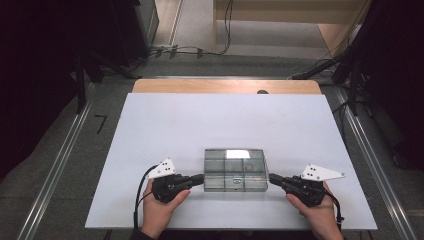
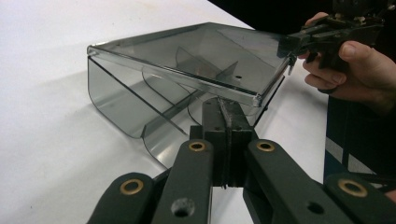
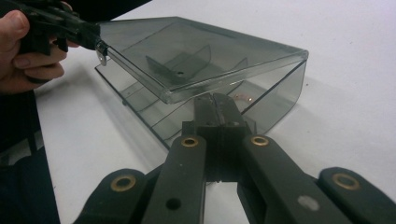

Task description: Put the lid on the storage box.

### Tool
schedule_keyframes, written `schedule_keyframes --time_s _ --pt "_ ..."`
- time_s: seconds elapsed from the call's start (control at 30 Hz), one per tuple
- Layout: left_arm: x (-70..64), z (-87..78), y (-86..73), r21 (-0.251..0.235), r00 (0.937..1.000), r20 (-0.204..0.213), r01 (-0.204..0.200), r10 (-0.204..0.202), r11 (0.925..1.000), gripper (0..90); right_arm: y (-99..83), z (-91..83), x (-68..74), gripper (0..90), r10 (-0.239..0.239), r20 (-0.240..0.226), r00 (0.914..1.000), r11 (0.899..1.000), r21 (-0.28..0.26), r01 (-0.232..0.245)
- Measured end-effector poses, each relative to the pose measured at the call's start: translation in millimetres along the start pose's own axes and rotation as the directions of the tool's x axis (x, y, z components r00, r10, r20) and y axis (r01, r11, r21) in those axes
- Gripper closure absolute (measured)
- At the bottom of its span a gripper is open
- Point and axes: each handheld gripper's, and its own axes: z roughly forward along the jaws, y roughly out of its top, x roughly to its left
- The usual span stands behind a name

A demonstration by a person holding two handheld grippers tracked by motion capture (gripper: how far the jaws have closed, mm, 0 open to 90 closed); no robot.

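While the smoky clear plastic organiser box [image 1: 235,169] sat on the white table top [image 1: 165,125] near its front edge, a gripper met it from either end. The left gripper [image 1: 202,178], held in the person's left hand [image 1: 159,207], reached the box's left end at its near corner; the right gripper [image 1: 271,178], held in the right hand [image 1: 315,212], reached the right end at the matching corner.

Seen from the left gripper view, the left gripper's [image 2: 227,108] jaws stood pressed together with the front lip of the hinged lid [image 2: 196,58] pinched between them, and the lid was tilted up off the tray [image 2: 116,100], so that a wedge of space opened along the front. Across the box, the right gripper [image 2: 290,46] had hold of the lid's far corner.

The right gripper view showed the same from the other end: the right gripper's [image 3: 215,105] jaws were shut tight on the lid's edge [image 3: 196,58], while the left gripper [image 3: 95,43] clamped the opposite corner. Inside, thin dividers [image 3: 184,63] split the tray into compartments. A small pale item [image 3: 243,97] lay in one near compartment, too blurred to identify.
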Motion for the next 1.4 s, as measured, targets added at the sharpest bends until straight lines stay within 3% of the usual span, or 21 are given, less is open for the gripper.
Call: schedule_keyframes --time_s 0.23,0.47,1.4 --pt "0.5 -4.6 -4.0 0.007 1.0000 -0.002 0.006 -0.006 1.0000 89.8 -4.4 1.4 3.0 87.9 -0.011 0.003 0.9999 0.999 0.034 0.011" --pt "0.0 -3.0 -6.9 0.032 1.0000 -0.007 0.002 -0.002 0.9995 89.8 -8.8 3.0 4.0 87.9 -0.011 -0.003 0.9999 0.999 0.038 0.012" --pt "1.1 1.3 -13.1 0.061 0.9998 0.006 0.018 -0.019 0.9980 89.8 -18.4 5.8 2.8 87.8 -0.016 0.020 0.9997 0.997 0.076 0.014"
